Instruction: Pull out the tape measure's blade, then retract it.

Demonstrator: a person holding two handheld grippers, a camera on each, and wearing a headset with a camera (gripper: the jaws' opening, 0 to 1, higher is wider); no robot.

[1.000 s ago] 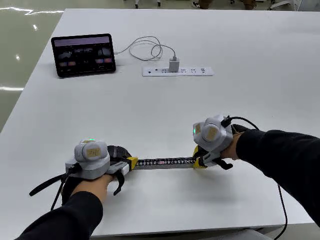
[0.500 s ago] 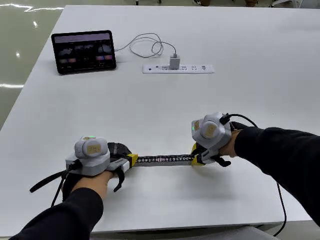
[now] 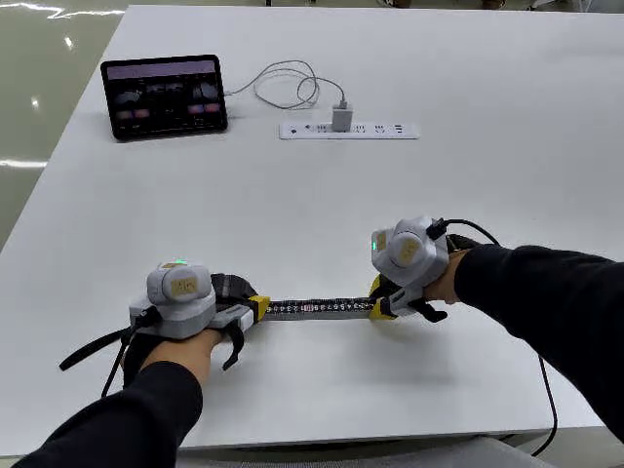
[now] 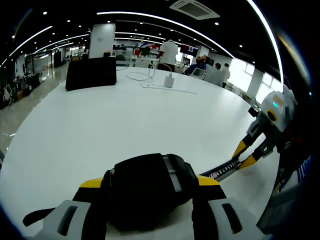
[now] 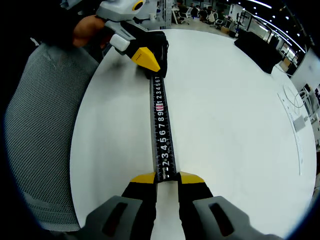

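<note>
White table (image 3: 292, 210), tape case (image 4: 147, 187) (half hidden) in left fingers (image 4: 89, 183); blade (image 5: 162, 130) taut

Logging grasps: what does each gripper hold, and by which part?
Left gripper clamps the tape measure's case; right gripper pinches the blade at its free end.

Tape measure (image 4: 150, 192): black case, resting on white table (image 3: 292, 214) near its front edge. Blade (image 5: 161, 135): drawn out a short way, straight, numbered face up, running level along the tabletop.
</note>
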